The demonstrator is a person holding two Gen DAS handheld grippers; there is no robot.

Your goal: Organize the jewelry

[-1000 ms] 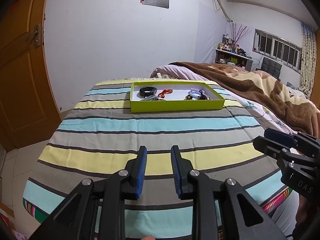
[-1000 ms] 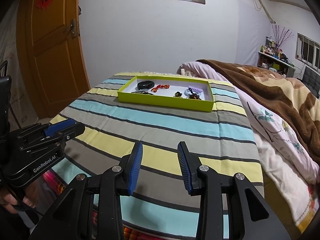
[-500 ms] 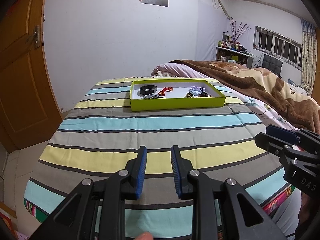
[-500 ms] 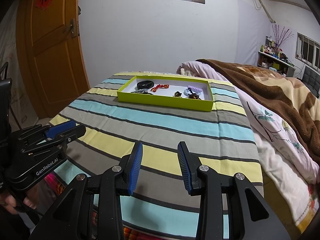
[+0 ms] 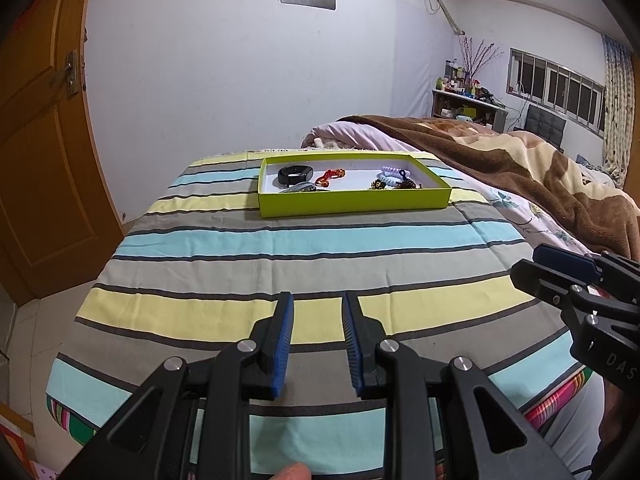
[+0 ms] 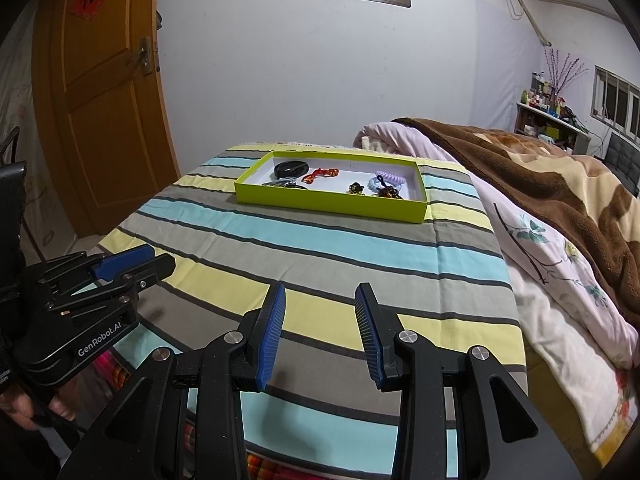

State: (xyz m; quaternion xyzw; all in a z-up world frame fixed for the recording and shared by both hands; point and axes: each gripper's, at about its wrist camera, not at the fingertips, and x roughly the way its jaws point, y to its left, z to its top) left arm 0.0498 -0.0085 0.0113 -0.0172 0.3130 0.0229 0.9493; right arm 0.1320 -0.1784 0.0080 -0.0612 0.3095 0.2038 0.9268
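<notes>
A lime green tray (image 5: 352, 203) (image 6: 328, 205) sits at the far end of the striped bedspread. It holds a black bangle (image 5: 294, 175) (image 6: 291, 168), a red cord piece (image 5: 330, 176) (image 6: 319, 175), grey pieces (image 5: 298, 188), a lilac coil band (image 5: 391, 172) (image 6: 390, 179) and small dark charms (image 6: 356, 188). My left gripper (image 5: 319, 312) is open and empty, low over the near stripes. My right gripper (image 6: 320, 304) is open and empty, also near the front edge, far from the tray.
A wooden door (image 6: 100, 92) stands at the left. A brown blanket and floral quilt (image 6: 560, 200) are heaped at the right. A shelf with bottles (image 5: 464, 100) is by the window. The striped bedspread (image 5: 304, 272) lies between the grippers and the tray.
Both views have tilted slightly; the tray sits marginally lower in the left wrist view. The grippers stay open and nothing was taken hold of.
</notes>
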